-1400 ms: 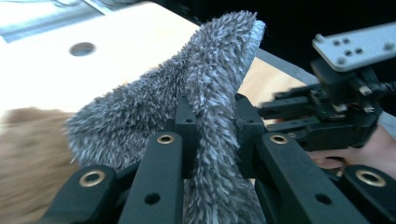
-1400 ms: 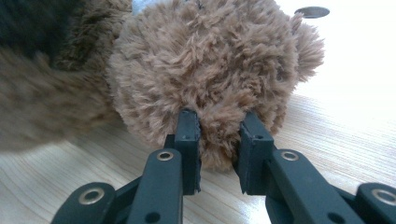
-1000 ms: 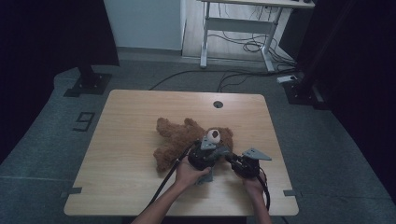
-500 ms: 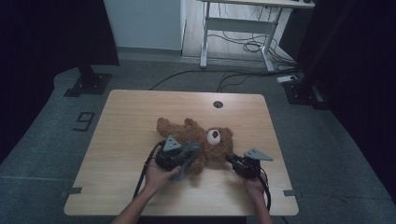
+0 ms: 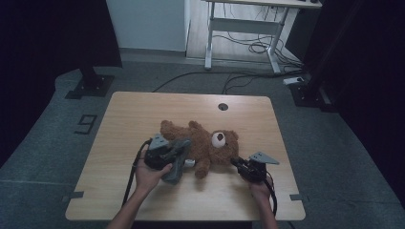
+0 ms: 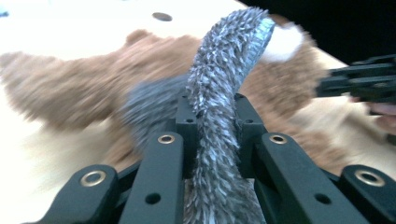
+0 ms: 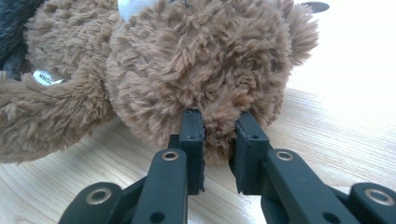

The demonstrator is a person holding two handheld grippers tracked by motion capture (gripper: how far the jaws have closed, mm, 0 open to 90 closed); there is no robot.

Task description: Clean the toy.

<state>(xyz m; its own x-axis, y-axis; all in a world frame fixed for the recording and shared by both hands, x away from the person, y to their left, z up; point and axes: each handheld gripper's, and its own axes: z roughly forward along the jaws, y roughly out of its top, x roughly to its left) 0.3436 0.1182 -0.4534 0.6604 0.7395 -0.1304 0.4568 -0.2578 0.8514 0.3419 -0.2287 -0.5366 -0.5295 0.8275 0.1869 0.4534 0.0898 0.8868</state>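
A brown teddy bear (image 5: 210, 145) lies on its back in the middle of the wooden table (image 5: 138, 114), head towards the right. My left gripper (image 5: 173, 153) is at the bear's left side, shut on a grey fuzzy strip of fabric (image 5: 177, 160). In the left gripper view the grey strip (image 6: 224, 88) rises between the jaws of the left gripper (image 6: 212, 114), with the blurred bear (image 6: 79, 88) behind it. My right gripper (image 5: 236, 162) is shut on the fur of the bear's head (image 7: 205, 60), and its jaws (image 7: 218, 128) pinch the lower edge.
A round cable hole (image 5: 223, 106) sits near the table's far edge. A white label (image 7: 44, 77) pokes out by the bear's arm. Behind the table are a white desk frame (image 5: 239, 28) and floor cables (image 5: 248, 47). A "9" mark (image 5: 86, 124) is on the floor.
My left gripper has moved left from near the bear's head to the bear's side, taking the grey strip with it. The right gripper has stayed on the head.
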